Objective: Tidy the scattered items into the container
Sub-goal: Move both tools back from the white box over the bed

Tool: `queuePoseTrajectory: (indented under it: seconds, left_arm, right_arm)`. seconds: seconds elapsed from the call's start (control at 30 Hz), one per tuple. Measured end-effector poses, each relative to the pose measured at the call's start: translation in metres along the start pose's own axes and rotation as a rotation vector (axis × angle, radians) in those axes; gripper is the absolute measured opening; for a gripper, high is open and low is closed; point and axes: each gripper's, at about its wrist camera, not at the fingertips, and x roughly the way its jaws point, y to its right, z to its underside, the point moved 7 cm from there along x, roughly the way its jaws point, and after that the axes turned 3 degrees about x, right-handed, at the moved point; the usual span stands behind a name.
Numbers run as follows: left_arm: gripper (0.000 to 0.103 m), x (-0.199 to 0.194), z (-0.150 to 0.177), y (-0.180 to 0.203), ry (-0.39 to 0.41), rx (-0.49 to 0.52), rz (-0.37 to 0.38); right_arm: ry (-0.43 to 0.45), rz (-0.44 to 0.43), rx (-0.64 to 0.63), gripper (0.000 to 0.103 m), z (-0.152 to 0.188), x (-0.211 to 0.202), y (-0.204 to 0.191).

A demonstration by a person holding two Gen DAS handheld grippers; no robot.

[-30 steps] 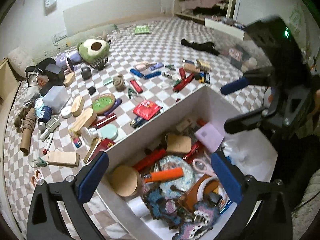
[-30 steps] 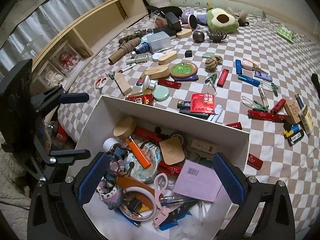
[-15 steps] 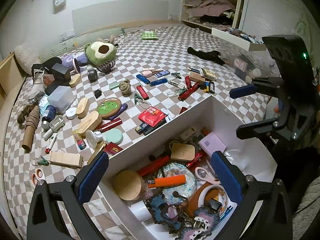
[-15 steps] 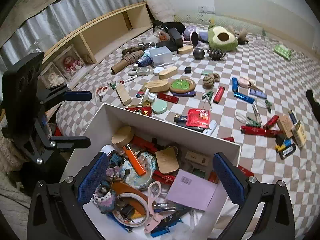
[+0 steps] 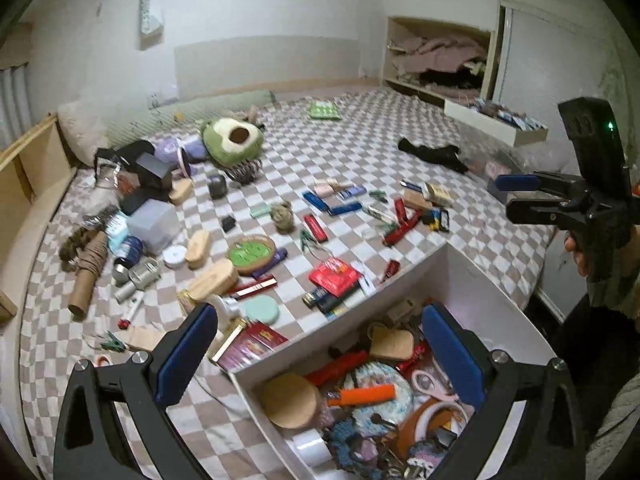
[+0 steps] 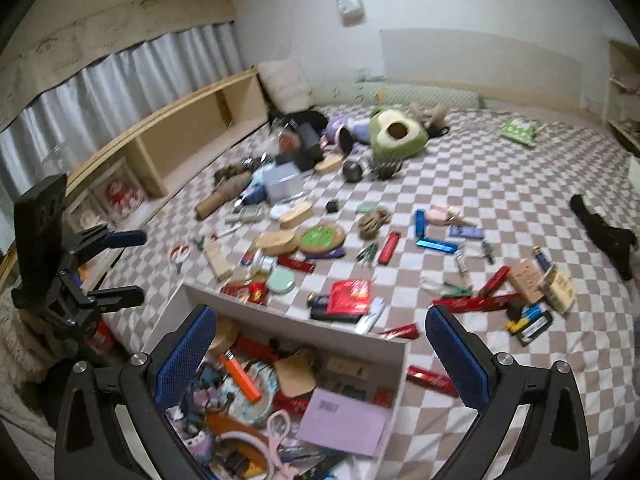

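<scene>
A white box stands at the near edge of a checkered bed, filled with an orange lighter, a wooden disc and other small things. My left gripper hovers open above its near-left corner, holding nothing. In the right wrist view my right gripper is open and empty over the same box. Beyond the box lie a red packet, a mint round compact, a green coaster and several lighters and clips. An avocado plush sits further back.
A wooden shelf runs along the bed's left side. A black cloth lies at the far right, near a white tray. A hand holds the other gripper at the right edge. Bare checkered cover shows at the far end.
Both grippers have lifted and tilted up away from the box, so more of the bed and walls shows. Both stay open and empty; nothing on the bed has moved.
</scene>
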Motion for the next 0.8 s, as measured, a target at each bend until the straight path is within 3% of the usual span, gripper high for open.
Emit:
queuePoseTrajectory:
  seconds: [0.2,0.43,0.53,0.63,0.8]
  left_arm:
    - [0.103,-0.013,-0.015,-0.031,0.104,-0.048,-0.075]
    - [0.103,-0.014,-0.015,-0.072,0.114,-0.149,-0.136]
    - [0.103,-0.011,-0.011,-0.097,0.101,-0.211,-0.147]
    - [0.103,-0.005,-0.002,-0.122,0.085,-0.262,-0.176]
    - [0.103,0.009,0.015,-0.16,0.028,-0.316,-0.248]
  right_arm:
    - [0.169,0.038,0.082,0.103,-0.026,-0.027,0.023]
    - [0.263,0.096,0.16,0.103,-0.041,-0.036,0.053]
    - [0.246,0.138,0.163,0.103,-0.04,-0.027,0.069]
    - [0.174,0.168,0.175,0.103,-0.035,-0.008,0.088]
    - [0.052,0.173,0.309,0.103,-0.021,0.02,0.133]
